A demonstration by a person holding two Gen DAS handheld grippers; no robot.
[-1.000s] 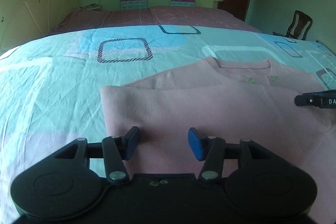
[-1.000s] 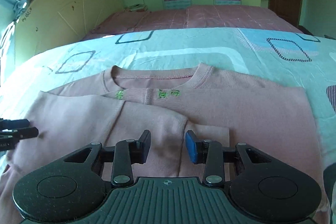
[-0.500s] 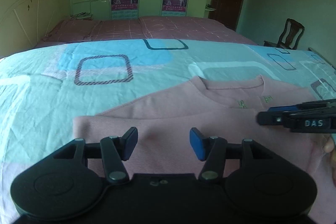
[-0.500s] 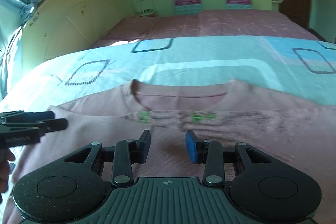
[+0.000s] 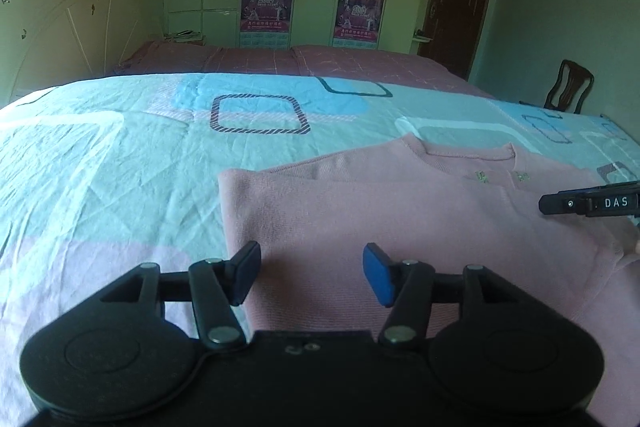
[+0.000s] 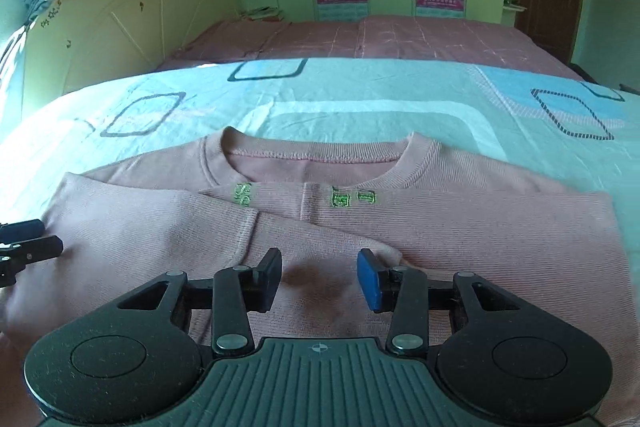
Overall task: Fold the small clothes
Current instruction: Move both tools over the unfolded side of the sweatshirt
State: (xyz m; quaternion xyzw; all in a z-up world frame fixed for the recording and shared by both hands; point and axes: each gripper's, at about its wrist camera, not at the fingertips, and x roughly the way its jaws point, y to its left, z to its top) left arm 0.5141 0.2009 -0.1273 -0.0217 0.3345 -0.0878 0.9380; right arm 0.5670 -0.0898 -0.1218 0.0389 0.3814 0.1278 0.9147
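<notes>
A pink sweater lies flat on the bed, collar at the far side, both sleeves folded across its front, green stitching below the collar. My right gripper hovers over the folded sleeves at the sweater's middle; its jaws are opening and nothing is between them. My left gripper is open over the sweater close to its left folded edge, its pads bare. The right gripper's tips show at the right edge of the left wrist view, and the left gripper's tips at the left edge of the right wrist view.
The sweater rests on a pale blue and pink patterned sheet. Behind it lies a second bed with a maroon cover, a cream headboard on the left, wardrobes with posters at the back, and a wooden chair far right.
The left gripper swung right across the sweater, then back toward its left edge. The right gripper drifted from the sleeve cuff toward the collar, and its jaws stand a little wider.
</notes>
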